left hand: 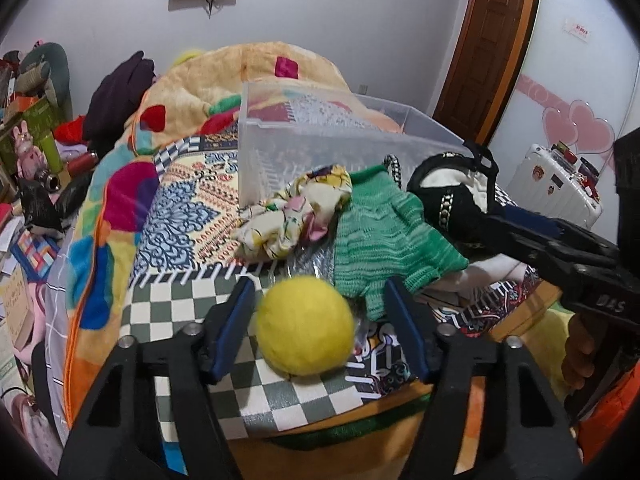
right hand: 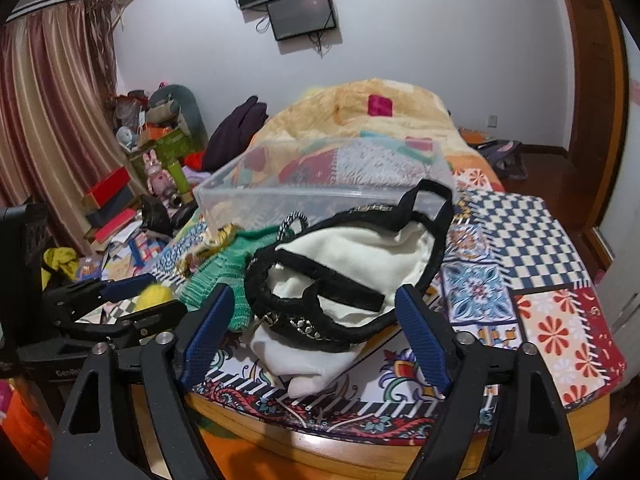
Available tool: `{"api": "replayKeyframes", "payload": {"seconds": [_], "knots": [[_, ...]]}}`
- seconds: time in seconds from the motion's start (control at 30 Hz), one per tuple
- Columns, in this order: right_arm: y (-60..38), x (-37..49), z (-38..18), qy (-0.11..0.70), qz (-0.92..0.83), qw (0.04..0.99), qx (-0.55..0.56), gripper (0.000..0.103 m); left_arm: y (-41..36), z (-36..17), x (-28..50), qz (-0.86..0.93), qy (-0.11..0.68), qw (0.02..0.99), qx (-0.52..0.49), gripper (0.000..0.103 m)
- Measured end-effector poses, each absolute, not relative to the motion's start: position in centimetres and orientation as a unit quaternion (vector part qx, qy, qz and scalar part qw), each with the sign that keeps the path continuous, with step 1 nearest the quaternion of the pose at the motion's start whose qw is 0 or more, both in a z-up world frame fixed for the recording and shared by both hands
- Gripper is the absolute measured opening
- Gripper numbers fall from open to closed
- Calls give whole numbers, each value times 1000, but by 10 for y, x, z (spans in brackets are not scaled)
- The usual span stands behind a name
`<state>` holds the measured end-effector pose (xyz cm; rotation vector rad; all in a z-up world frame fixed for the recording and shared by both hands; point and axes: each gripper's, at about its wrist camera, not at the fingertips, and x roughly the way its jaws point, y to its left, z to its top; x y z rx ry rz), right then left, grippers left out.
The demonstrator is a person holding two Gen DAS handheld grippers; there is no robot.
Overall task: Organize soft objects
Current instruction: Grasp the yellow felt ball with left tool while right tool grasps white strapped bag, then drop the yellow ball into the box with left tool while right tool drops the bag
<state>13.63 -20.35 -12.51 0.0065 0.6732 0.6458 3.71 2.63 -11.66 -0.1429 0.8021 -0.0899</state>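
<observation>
A yellow felt ball (left hand: 305,325) lies on the patterned cloth between the fingers of my open left gripper (left hand: 320,294), apart from both pads. Behind it lie a green knitted glove (left hand: 384,236), a floral cloth (left hand: 296,216) and a black-and-white cloth bag (left hand: 452,196). A clear plastic bin (left hand: 320,140) stands behind them. In the right wrist view, my open right gripper (right hand: 312,304) straddles the near edge of the bag (right hand: 344,276), with the glove (right hand: 224,276) to its left. The ball (right hand: 154,296) and the left gripper (right hand: 136,300) show at left.
The patterned cloth (right hand: 520,264) covers the bed end, with an orange blanket (left hand: 224,80) heaped behind the bin (right hand: 320,184). Boxes, toys and clutter (right hand: 132,184) fill the floor at left. A white suitcase (left hand: 556,184) and a wooden door (left hand: 496,40) stand at right.
</observation>
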Motion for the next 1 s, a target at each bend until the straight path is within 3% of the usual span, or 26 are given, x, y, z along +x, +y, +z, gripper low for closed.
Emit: {"api": "replayKeyframes", "payload": {"seconds": [0.17,0.27,0.4,0.67,1.0], "knots": [[-195,145,-134,353,315,881,-3,56,25,-115,36,-49,386,919,-64,43],[-195,149,-137,363,323,874,2,36,24,-114,32,-49,382,921,-58,40],[-198,148,-139,363,327,873,7,25,25,-103,29,-42,364,929,-49,40],[-208,139,-115,322,326,889,11,16,27,-71,31,-39,319,946,-40,39],[-215,147,-78,270,320,908,25,15,24,-41,59,-41,275,960,-37,40]]}}
